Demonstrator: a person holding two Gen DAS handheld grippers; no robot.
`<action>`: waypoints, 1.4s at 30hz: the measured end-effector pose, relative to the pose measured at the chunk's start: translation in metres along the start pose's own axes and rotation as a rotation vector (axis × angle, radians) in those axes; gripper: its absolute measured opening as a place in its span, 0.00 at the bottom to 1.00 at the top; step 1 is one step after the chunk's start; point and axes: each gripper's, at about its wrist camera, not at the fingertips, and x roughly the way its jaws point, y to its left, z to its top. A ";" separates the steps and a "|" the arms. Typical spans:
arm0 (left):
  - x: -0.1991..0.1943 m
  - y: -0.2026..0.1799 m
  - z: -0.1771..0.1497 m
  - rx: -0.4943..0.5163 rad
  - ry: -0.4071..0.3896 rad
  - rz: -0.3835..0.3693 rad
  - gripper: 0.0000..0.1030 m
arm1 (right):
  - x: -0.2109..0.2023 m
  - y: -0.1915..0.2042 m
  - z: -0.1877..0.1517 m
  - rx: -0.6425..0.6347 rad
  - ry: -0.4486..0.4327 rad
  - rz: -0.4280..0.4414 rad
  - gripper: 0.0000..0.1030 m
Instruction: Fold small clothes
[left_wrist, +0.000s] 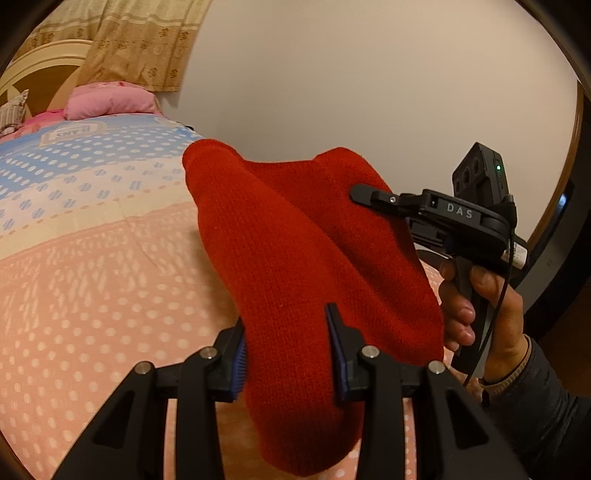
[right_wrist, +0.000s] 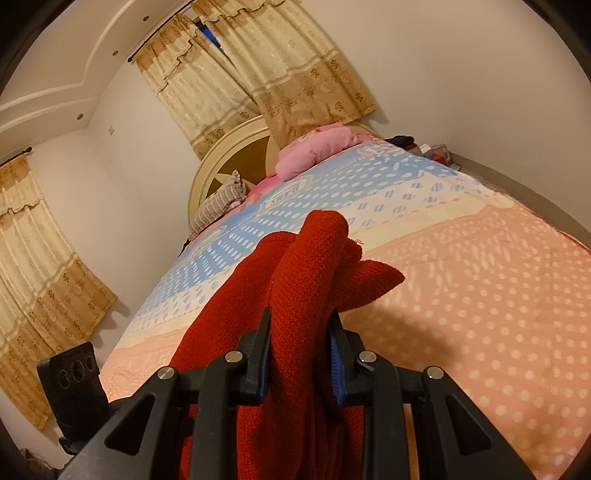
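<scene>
Red knit garment (left_wrist: 295, 258), held up above the bedspread (left_wrist: 92, 295), bunched and draped; its type is hard to settle, since no sleeve, collar or hem is clearly laid out. Its lower end runs out of the left wrist view at the bottom.

Left gripper (left_wrist: 286, 343): both blue-padded fingers pressed against a thick fold of the knit, clamped on it. Cloth covers the inner face of the left pad.

Right gripper (right_wrist: 301, 339): fingers likewise closed around a gathered ridge of the same garment, several layers stacked between the pads. In the left wrist view only one black fingertip of this tool shows against the red cloth; the other is hidden behind the fabric. The right hand (left_wrist: 480, 314) grips its handle, wrist and dark cuff partly cut off at the frame edge.

In the right wrist view a corner of the knit sticks out to the right, above its shadow on the pink dotted cover.

Background: pink pillow (right_wrist: 314, 151), headboard (right_wrist: 229, 162), patterned curtains (right_wrist: 258, 74). Small items past the far bed corner are too small to identify.
</scene>
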 end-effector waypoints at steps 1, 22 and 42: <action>0.003 -0.004 -0.001 0.006 0.003 -0.008 0.37 | -0.005 -0.003 -0.001 0.002 -0.003 -0.006 0.26; 0.041 -0.068 -0.018 0.113 0.087 -0.053 0.37 | -0.072 -0.086 -0.031 0.124 -0.051 -0.087 0.26; 0.058 -0.069 -0.034 0.104 0.132 -0.029 0.37 | -0.063 -0.117 -0.044 0.185 -0.029 -0.102 0.26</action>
